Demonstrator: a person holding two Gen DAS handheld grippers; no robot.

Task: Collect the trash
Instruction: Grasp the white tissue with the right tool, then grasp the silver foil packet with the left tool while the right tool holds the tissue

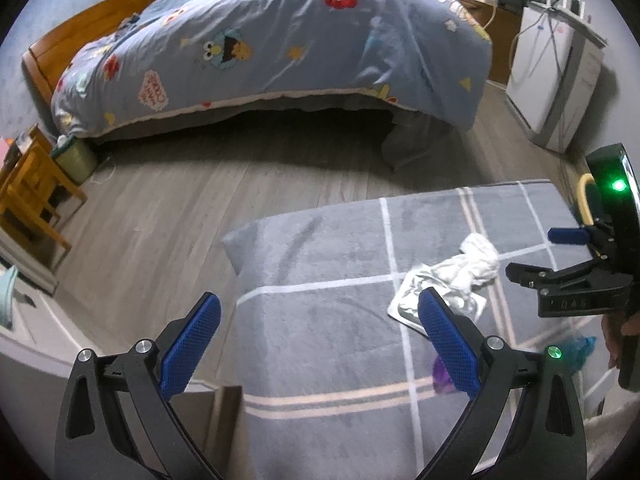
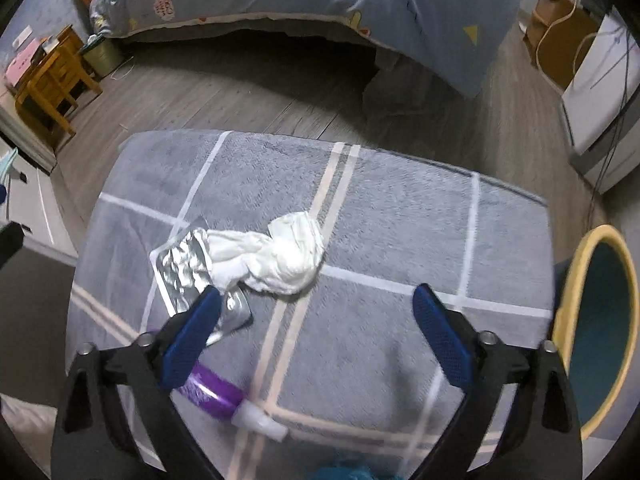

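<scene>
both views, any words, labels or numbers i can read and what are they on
Pink speech-bubble patch on the bedspread: printed words, too blurred and tilted to read.
Embossed characters on the right tool body: too dim to read for certain.
Purple tube on the grey rug: no legible label.

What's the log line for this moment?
left open | right open | tissue, foil on rug | bin right

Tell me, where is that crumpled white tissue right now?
The crumpled white tissue lies mid-rug on the grey rug, touching the silver foil wrapper on its left.
</scene>
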